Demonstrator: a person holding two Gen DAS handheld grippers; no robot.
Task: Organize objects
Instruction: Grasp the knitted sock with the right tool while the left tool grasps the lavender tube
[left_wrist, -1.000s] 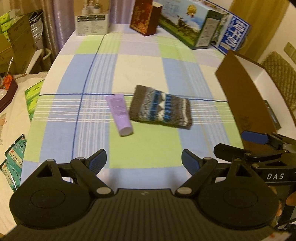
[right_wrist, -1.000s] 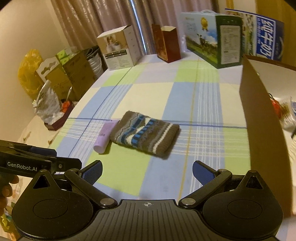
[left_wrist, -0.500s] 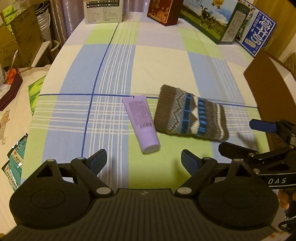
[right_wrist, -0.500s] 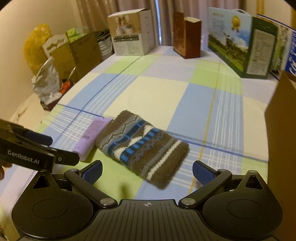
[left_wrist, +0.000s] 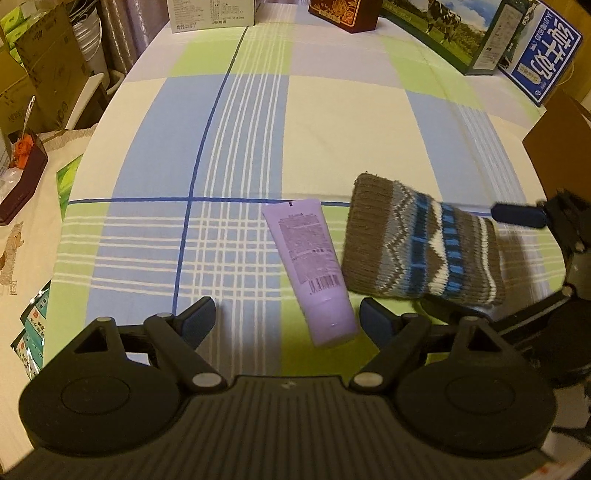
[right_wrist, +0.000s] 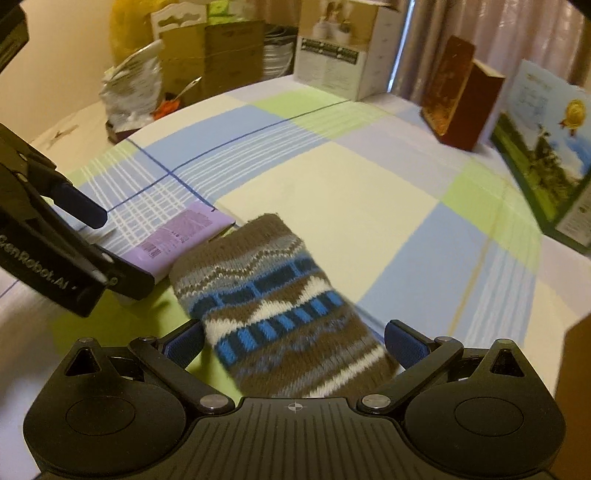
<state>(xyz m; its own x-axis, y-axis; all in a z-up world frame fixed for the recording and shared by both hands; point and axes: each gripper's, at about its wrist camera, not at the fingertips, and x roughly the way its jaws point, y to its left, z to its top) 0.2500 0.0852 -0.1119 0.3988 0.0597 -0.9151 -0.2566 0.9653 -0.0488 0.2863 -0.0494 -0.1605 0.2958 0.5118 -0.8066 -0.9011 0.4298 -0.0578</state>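
Observation:
A purple tube (left_wrist: 310, 267) lies on the checked tablecloth, cap end toward me, touching a folded brown, blue and white knitted piece (left_wrist: 421, 245) to its right. My left gripper (left_wrist: 288, 323) is open, its fingers either side of the tube's cap end. My right gripper (right_wrist: 293, 345) is open, its fingers either side of the near end of the knitted piece (right_wrist: 280, 314). The tube (right_wrist: 177, 236) shows left of it, partly behind the left gripper's body.
A brown cardboard box (left_wrist: 561, 125) stands at the table's right edge. Cartons and boxes line the far edge: a white one (right_wrist: 336, 59), a dark red one (right_wrist: 458, 107), a green milk carton (right_wrist: 546, 155). Bags and boxes sit on the floor at left.
Both grippers have moved forward and down toward the table. The left has closed in on the tube, the right on the knitted piece. Both stay open.

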